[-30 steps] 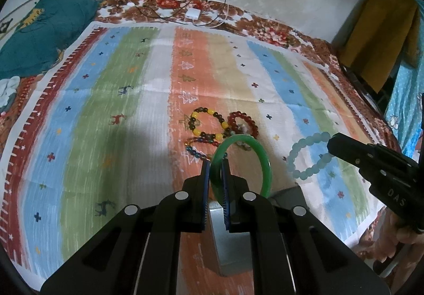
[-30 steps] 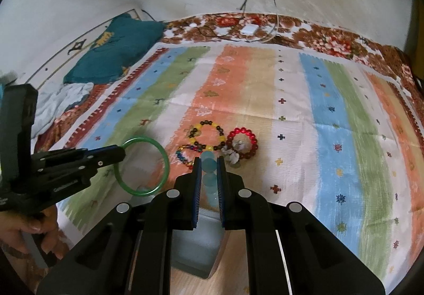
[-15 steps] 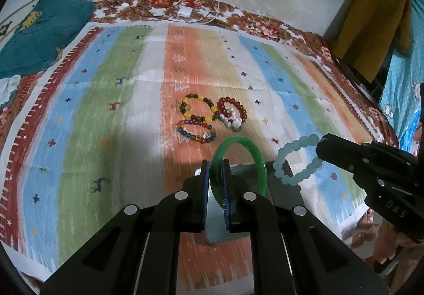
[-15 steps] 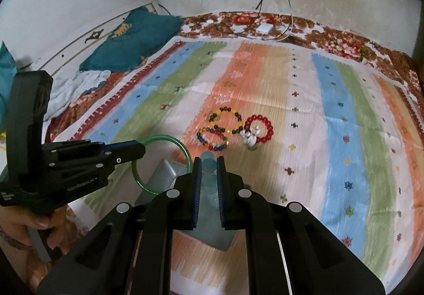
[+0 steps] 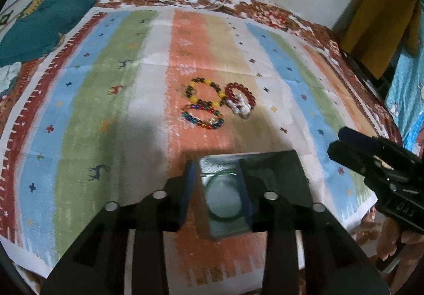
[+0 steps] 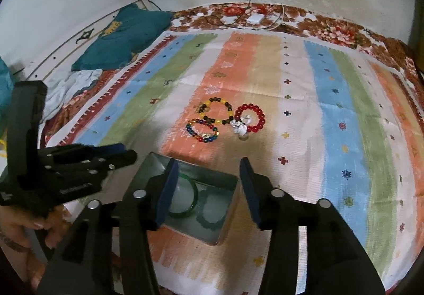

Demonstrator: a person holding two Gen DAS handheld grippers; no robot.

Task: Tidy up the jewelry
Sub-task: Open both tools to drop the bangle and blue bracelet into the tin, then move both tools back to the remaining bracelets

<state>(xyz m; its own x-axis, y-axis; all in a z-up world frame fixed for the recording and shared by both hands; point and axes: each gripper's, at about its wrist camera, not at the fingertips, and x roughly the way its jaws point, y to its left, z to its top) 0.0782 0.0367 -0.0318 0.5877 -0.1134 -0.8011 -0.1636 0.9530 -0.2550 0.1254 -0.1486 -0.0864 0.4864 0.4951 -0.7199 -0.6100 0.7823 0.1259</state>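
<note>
A grey metal box (image 6: pixel 206 170) stands on the striped cloth near its front edge. Inside it lie a green bangle (image 6: pixel 195 198) and a pale green bead bracelet (image 6: pixel 204 223). My right gripper (image 6: pixel 208 183) hovers over the box, its jaws opening, with nothing pressed between the pads. My left gripper (image 5: pixel 217 183) is also above the box (image 5: pixel 228 235), jaws opening, and the green bangle (image 5: pixel 224 218) shows far below between its fingers. Further back on the cloth lie a yellow-and-black bracelet (image 6: pixel 228 106), a red one (image 6: pixel 261 117) with a white charm, and a multicoloured one (image 6: pixel 197 137).
The striped cloth (image 6: pixel 331 114) covers a floral bedspread. A teal cushion (image 6: pixel 124 38) lies at the back left, and cables with a white adapter (image 6: pixel 255 18) run along the wall. A yellow cloth (image 5: pixel 376 22) hangs at the right. A hand holds each gripper.
Both grippers went from shut to open. The green bangle left the left gripper and the pale bead bracelet left the right one; both now lie in the box.
</note>
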